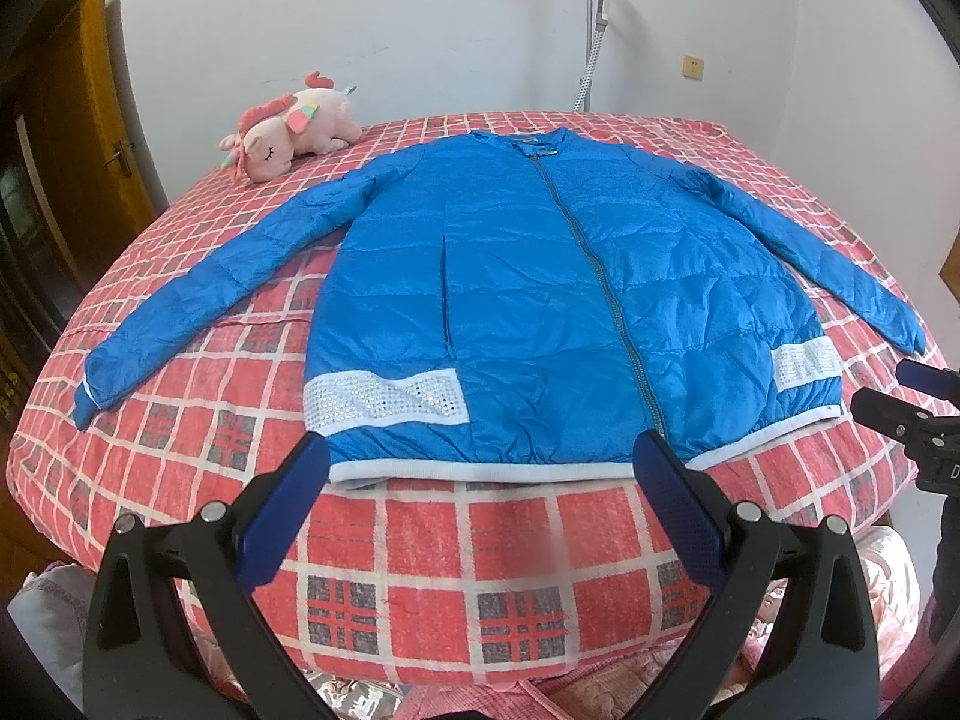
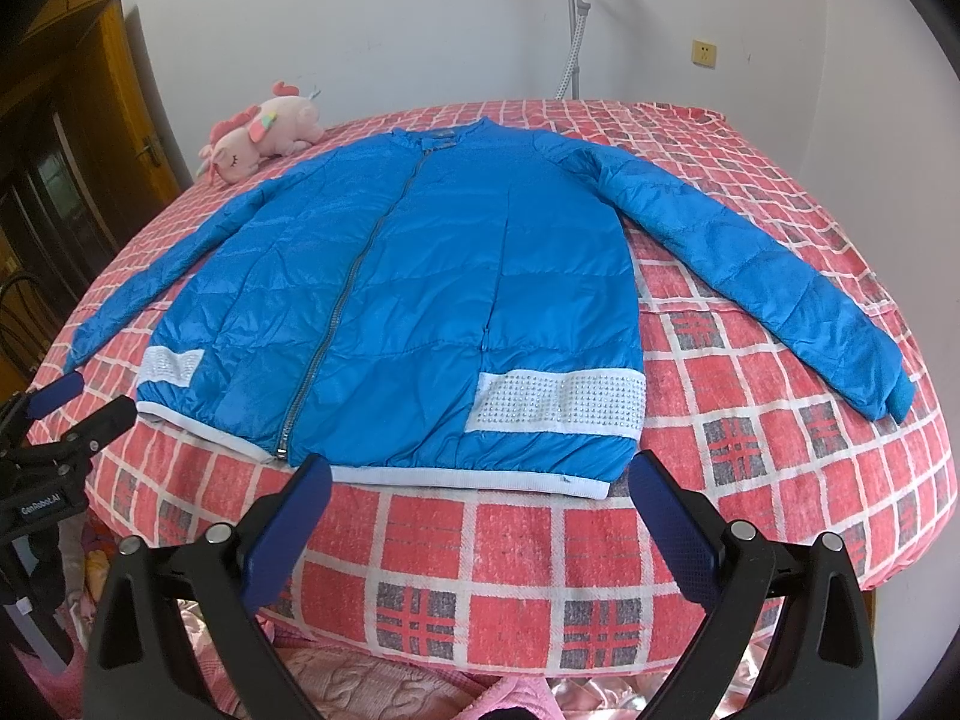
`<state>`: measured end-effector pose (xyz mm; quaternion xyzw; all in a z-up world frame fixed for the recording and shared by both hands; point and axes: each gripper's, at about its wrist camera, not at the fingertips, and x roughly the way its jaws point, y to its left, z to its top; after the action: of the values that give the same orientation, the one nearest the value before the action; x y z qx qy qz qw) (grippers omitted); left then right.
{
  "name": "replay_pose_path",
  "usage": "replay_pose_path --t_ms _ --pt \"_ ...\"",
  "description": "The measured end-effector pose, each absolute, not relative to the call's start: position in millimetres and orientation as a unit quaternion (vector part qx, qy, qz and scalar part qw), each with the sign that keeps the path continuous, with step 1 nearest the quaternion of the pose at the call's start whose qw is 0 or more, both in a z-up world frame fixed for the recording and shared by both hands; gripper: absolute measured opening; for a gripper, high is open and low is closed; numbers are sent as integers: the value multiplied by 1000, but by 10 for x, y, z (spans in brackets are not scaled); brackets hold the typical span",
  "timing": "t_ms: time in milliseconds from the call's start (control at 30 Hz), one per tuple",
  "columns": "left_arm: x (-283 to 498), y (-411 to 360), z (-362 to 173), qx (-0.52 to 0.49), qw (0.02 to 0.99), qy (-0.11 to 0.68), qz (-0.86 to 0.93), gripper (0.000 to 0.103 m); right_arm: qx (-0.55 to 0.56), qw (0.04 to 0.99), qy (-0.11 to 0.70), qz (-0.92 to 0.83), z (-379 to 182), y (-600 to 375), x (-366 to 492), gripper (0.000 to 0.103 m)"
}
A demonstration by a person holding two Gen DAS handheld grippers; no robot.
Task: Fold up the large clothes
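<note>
across the middle of the bed lies the blue jacket, front up, zipped along its grey zipper, collar toward the far wall and white hem toward the near edge. both sleeves are spread out to either side of the jacket body, resting on the red checked cover. white studded panels sit just above the hem on each side of the zipper.

no fold has been made yet, so this looks like the very start: the garment is laid out and the claws are only lining up. the left claw hangs just short of the hem, its blue pads wide apart and holding nothing. the right claw sits likewise in front of the hem on the jacket's other half, spread wide and empty. each claw also shows at the edge of the other's view, beside the jacket's lower corner.

the next move probably calls for bringing a sleeve across the jacket body, or pinching the hem corners to carry them toward the collar. the slippery padded shell may slide, so a firm pinch on a seam or cuff would be safer.

as for writing, the body of the left claw, seen from the right wrist view, carries a white label reading "genrobot.ai". a small tag at the jacket collar is too blurred to read.

beyond the jacket's collar, a pink plush unicorn lies near the bed's far corner, and a yellow wall socket sits on the wall.
</note>
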<state>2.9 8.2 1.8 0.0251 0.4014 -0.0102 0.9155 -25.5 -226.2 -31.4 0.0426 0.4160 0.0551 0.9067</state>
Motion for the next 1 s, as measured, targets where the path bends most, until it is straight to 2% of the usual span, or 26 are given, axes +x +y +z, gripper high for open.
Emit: replay_pose_path --t_ms 700,1000 --pt "111 97 69 36 917 397 -8 100 47 913 400 59 -275 -2318 -210 99" --pt "713 -78 -12 51 907 415 -45 100 94 915 393 12 -418 -2849 138 99"
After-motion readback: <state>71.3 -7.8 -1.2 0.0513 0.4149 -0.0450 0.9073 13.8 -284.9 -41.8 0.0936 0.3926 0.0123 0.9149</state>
